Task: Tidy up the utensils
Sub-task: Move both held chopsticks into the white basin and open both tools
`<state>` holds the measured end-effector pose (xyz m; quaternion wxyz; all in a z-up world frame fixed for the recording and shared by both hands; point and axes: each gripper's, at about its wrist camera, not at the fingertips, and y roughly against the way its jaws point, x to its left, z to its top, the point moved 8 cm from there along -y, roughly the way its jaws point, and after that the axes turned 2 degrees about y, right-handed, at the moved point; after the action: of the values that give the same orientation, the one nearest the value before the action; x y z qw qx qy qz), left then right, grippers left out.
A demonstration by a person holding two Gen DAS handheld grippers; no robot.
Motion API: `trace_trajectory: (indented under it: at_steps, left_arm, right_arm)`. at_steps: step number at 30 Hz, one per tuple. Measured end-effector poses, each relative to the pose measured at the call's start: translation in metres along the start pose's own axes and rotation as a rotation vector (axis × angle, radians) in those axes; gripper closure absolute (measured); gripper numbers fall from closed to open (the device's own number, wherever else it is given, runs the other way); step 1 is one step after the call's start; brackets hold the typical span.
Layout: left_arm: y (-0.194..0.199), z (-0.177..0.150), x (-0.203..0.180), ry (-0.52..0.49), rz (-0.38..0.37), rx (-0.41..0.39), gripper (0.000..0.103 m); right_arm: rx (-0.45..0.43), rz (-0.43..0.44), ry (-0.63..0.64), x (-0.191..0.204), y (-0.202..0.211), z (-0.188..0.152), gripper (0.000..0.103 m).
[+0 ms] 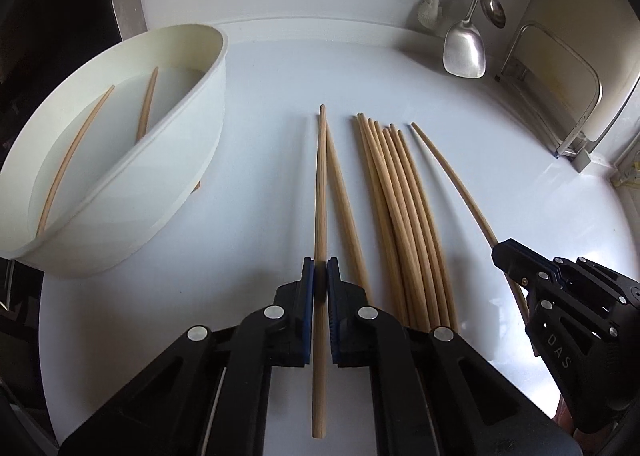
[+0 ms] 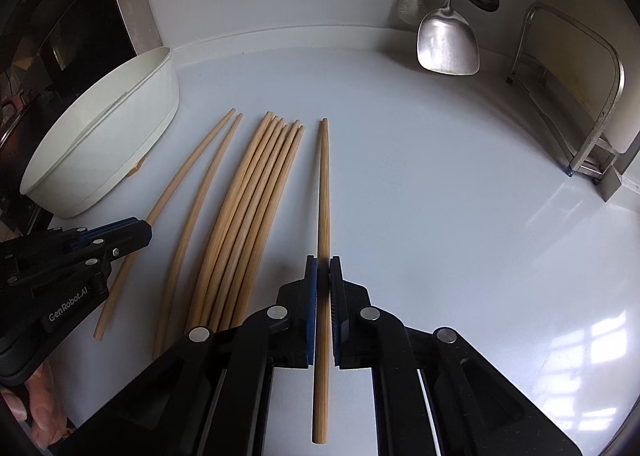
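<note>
Bowl (image 1: 120, 183) left of chopsticks (image 1: 400, 215)

Right tool (image 2: 323, 268) clamped on one chopstick (image 2: 323, 183), beside the chopstick bundle (image 2: 256, 207) on white counter (image 2: 460, 195).

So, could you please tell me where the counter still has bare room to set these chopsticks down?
The widest bare patch of counter lies right of the single chopstick, up to the rack and spatula. A smaller strip lies behind the chopstick tips, below the wall. It is crowded on the left: the bundle, loose chopsticks and bowl.
</note>
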<state>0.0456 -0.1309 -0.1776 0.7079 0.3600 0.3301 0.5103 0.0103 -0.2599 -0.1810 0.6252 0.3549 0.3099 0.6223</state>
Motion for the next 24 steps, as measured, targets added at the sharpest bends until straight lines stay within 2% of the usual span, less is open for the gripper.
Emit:
trace_trajectory:
  at_steps: [6,12,18,24]
  left_arm:
    - [0.030,0.021,-0.001,-0.010,-0.037,-0.034,0.096]
    - [0.060,0.050,0.012,-0.014,-0.058,-0.083,0.096]
    - [0.084,0.077,0.042,-0.005,-0.059,-0.138,0.096]
    - [0.099,0.098,0.094,0.030,-0.030,-0.173,0.096]
  right_arm:
    - [-0.027,0.003,-0.043,0.003,0.022,0.019,0.097]
    - [-0.074,-0.002,-0.034,0.019,0.051,0.046,0.097]
    - [-0.118,-0.001,-0.020,0.046,0.069,0.078,0.097]
    - [-0.160,0.041,0.027,0.098,0.074,0.111,0.097]
